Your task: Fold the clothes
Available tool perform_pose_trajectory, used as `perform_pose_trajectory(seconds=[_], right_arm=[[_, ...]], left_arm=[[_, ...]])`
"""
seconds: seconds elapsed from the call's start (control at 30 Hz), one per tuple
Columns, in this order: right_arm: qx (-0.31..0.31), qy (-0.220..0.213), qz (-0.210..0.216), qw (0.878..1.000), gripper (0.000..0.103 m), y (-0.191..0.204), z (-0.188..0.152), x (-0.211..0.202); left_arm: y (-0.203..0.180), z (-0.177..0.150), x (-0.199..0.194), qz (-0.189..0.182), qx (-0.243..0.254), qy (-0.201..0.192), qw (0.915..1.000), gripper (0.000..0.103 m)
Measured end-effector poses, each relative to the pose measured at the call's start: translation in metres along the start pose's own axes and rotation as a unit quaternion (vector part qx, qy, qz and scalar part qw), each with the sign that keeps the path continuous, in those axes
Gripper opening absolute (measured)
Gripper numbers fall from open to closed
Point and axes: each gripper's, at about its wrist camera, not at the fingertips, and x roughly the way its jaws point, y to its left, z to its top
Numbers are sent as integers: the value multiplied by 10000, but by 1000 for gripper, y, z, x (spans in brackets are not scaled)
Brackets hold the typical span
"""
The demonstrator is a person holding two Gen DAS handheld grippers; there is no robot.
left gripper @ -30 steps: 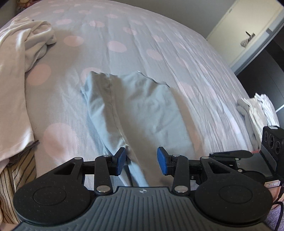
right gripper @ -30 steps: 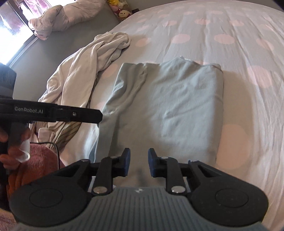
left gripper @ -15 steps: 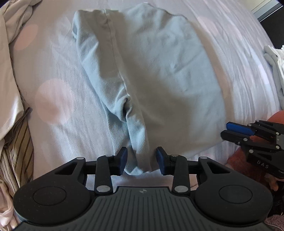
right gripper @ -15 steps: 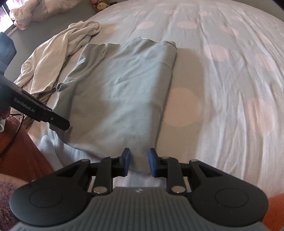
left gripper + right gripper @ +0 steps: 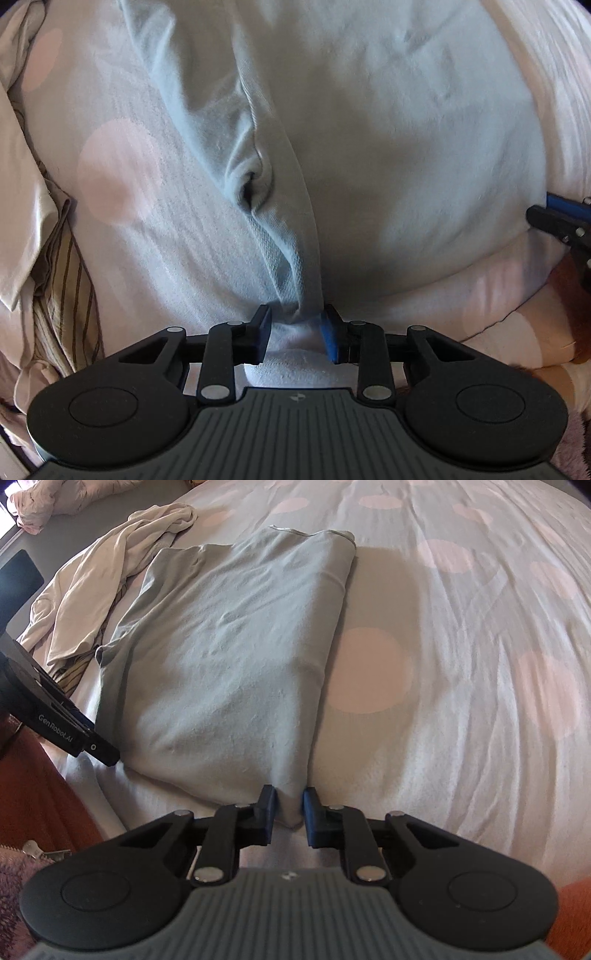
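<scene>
A: Where do we stand?

B: Our blue shirt (image 5: 236,653) lies in a long fold on the spotted bedsheet (image 5: 461,664). Our left gripper (image 5: 295,332) straddles the bunched near hem, jaws apart; our right gripper (image 5: 289,812) flanks the near corner, a narrow gap left.

A: The risk?

B: We may pinch bedsheet too, or one layer only, so the fold slumps.

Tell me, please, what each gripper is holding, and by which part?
Neither has closed yet: the left gripper and right gripper straddle the near-edge corners of the folded pale blue cotton garment.
</scene>
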Motion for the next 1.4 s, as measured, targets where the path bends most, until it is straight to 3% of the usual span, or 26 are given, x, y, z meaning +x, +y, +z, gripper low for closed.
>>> perform_pose_trajectory(seconds=[0.07,0.17,0.33,0.57,0.73,0.83,0.9,1.07,1.23,1.33,1.4], right_arm=[[36,36,-11,10000,16,-2,-1,-1],[101,-11,64,9999,16,-5,-6,-7],[139,-480,326,9982,16,-11,-15,-27],[138,-1069,306,9937,17,-10,-17,-41],[122,-1108,270,9934,14,0,-2,-42],[-272,-1209,160,9922,8,15,11,-38],[-378,-1213,176,9917,6,21,22,-31],[-510,-913,23,9945,4,22,33,0],[-292,-686,15,9972,0,11,33,13],[-253,-675,-6,9974,0,9,30,14],[-175,-722,-15,9972,0,7,26,10]], left_arm=[[2,-2,0,99,-72,17,9999,18],[13,-13,-16,-361,-337,-468,9977,18],[39,-43,-43,-1292,-948,-1555,9747,19],[47,-65,-75,-1420,-1167,-2654,9464,20],[34,-44,-82,-1492,-1106,-2940,9376,20],[27,-24,-80,-1511,-1089,-2866,9398,20],[25,-14,-73,-1431,-1115,-2695,9458,20],[36,-5,-50,-1141,-1473,-2241,9566,19],[55,-5,-34,-1015,-2043,-1879,9553,20],[54,-7,-35,-938,-2075,-1929,9544,21],[55,-13,-42,-879,-2182,-2170,9474,23]])
